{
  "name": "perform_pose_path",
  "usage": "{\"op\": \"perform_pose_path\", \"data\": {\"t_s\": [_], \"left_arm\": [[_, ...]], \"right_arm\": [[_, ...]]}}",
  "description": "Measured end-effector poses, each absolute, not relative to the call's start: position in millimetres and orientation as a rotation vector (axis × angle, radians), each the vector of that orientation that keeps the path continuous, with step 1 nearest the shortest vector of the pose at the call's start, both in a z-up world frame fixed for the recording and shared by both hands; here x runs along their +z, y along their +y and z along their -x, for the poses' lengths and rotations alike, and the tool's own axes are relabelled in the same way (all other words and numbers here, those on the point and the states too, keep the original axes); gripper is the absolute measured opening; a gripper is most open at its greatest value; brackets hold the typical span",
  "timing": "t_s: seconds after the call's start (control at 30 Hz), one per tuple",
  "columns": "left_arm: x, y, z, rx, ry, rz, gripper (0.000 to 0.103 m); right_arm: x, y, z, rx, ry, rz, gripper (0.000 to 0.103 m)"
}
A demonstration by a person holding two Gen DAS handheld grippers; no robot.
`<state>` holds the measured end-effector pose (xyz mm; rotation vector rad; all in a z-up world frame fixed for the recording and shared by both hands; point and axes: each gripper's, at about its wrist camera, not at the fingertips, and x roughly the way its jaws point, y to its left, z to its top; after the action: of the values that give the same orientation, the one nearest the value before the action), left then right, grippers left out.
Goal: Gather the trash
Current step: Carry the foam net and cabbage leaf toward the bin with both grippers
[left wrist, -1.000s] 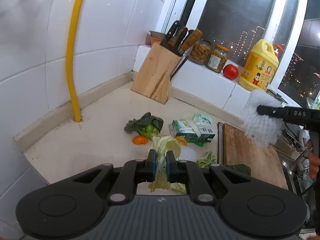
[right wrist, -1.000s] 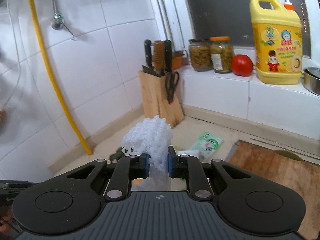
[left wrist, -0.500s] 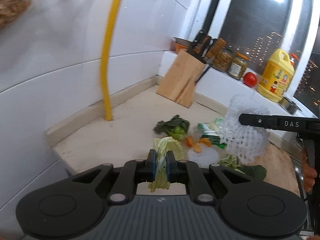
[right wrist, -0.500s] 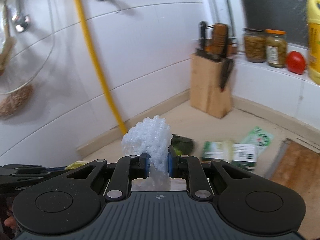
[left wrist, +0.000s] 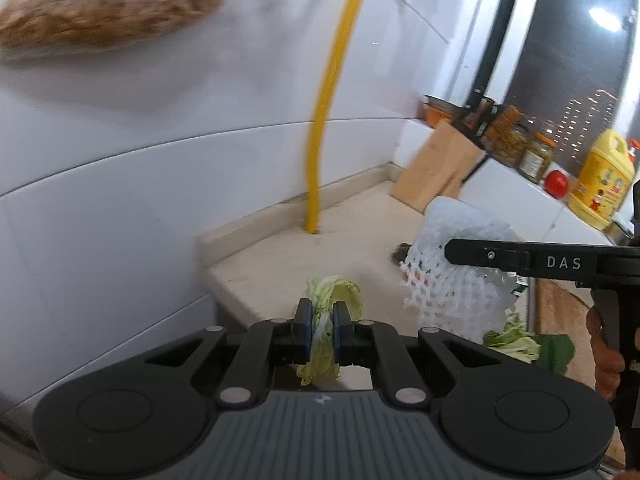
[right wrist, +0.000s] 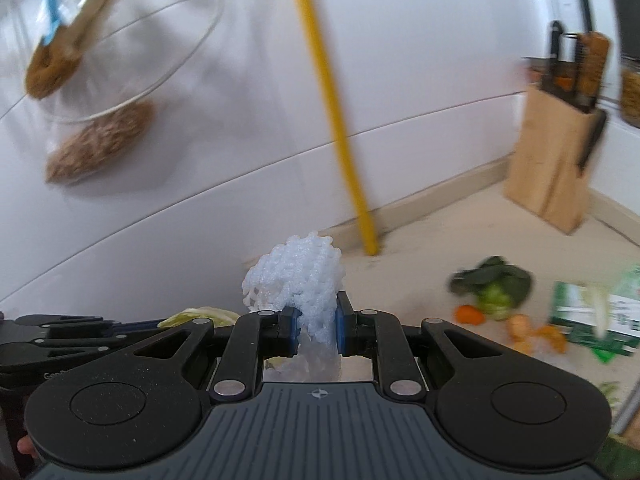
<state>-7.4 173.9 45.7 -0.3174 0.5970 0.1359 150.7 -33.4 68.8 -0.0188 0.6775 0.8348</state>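
Kitchen counter [left wrist: 280, 264]: L gripper [left wrist: 320, 326] clamps cabbage leaf [left wrist: 334, 300], R gripper [right wrist: 316, 328] clamps foam net [right wrist: 296, 276].

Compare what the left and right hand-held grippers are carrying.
The left hand-held gripper pinches a limp, pale green cabbage leaf; the right hand-held gripper pinches a white foam fruit net. The leaf is small and floppy, the net bulkier and meshed. Both are clamped between shut jaws, held off the counter.

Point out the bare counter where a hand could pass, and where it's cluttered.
Bare counter lies between the yellow pipe, the counter's near corner and the knife block. The crowded part is right of that: leafy greens, orange peels and a green carton cluster before the cutting board.
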Motion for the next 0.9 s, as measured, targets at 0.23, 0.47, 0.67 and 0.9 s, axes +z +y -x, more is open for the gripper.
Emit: {"op": "perform_pose_path", "data": {"t_s": [0.23, 0.47, 0.67, 0.9], "left_arm": [[35.0, 193.3, 34.9, 0.233, 0.618, 0.318, 0.006], [19.4, 207.5, 52.7, 0.308, 0.651, 0.317, 0.006], [8.0, 219.6, 63.8, 0.354, 0.674, 0.330, 0.006], [-4.7, 228.7, 67.9, 0.383, 0.702, 0.338, 0.006]], "right_arm": [[57.2, 16.1, -132.7, 0.930, 0.710, 0.067, 0.022], [36.2, 59.9, -111.5, 0.996, 0.759, 0.119, 0.022], [24.6, 83.4, -98.3, 1.023, 0.791, 0.145, 0.022], [11.2, 100.2, -87.2, 1.015, 0.820, 0.175, 0.022]]}}
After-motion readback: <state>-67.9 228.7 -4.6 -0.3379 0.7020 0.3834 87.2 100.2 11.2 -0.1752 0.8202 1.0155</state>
